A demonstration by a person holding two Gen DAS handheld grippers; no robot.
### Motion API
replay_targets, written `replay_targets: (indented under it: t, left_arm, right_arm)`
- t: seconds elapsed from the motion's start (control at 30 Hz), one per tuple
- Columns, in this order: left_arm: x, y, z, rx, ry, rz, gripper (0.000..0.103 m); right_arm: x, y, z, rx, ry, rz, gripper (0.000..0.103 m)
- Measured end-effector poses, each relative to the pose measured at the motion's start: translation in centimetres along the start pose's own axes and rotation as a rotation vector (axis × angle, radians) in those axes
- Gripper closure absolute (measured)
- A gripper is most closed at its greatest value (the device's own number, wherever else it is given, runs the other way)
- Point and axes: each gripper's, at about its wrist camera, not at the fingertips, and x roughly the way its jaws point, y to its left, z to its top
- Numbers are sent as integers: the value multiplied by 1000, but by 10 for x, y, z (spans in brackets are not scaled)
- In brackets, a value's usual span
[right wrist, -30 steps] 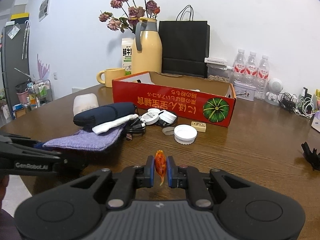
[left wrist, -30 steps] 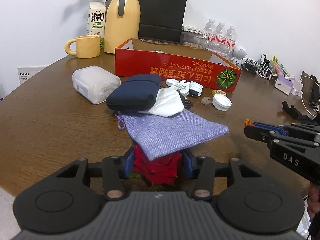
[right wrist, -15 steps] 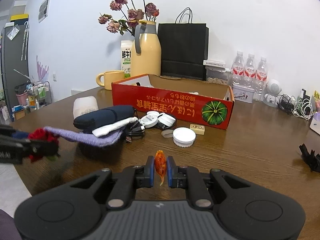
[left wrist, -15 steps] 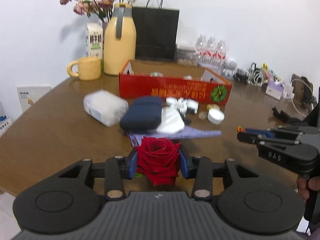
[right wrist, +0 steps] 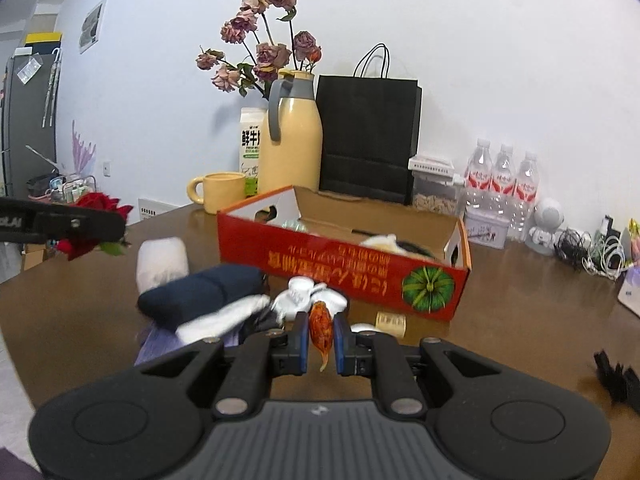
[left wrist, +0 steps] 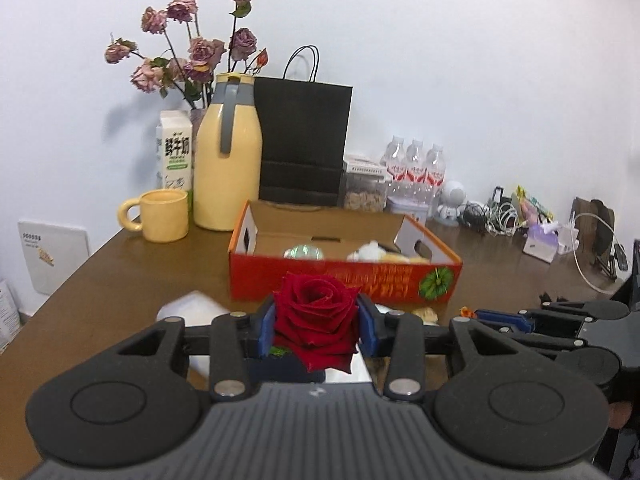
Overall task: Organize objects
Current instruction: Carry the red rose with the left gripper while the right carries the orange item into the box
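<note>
The red cardboard box (left wrist: 344,284) serves as the landmark on the brown table (left wrist: 120,280); its top is open and a few items already lie inside. In front of the box, raised above the table, the left gripper (left wrist: 316,326) has its 2 blue pads squeezed against the sides of a red rose (left wrist: 316,312), bloom facing up. To the right of that, also in front of the box, the right gripper (right wrist: 322,338) has its pads pressed nearly together on a small orange trinket (right wrist: 321,330), whose pointed tip hangs just below them; what exactly it is cannot be told from the pictures.

The rose looks light and soft: layered petals that crush or shed under a firm squeeze, so a gentle hold low on the bloom, near its green base, seems safest. It should be set down into the box, not dropped. The orange trinket appears tiny, light and possibly slick; it sits in a narrow pinch, so a tilt could let it slip. A hold across its widest part suits it.

Still on the table, just in front of the box, lie a dark blue pouch (right wrist: 204,292), a white cloth (right wrist: 224,318), a white capped item (right wrist: 308,298) and a small tan block (right wrist: 391,322); a frosted plastic container (right wrist: 162,262) sits to the left of the box's front corner. Both held things seem bound for the box, judging by the task.
</note>
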Motion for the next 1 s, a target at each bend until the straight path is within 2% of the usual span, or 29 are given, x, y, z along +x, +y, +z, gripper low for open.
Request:
replay_targets:
  t: [0.2,0.57,0.77,1.0]
  left_arm:
    - [57,7,31,2,-15,-18,62]
    - [166,24,70,-32,34,4,62]
    - [217,31,81,-32,64,24,62]
    - [243,38,69,-15,116,42,60]
  right_arm:
    - [44,-7,37,-22,-18,-10,91]
    - [148,-23,95,-25,-13,-4,91]
    - [195,-29,105,3,26,10,91]
    - [227,-33,91,30,91,29,91]
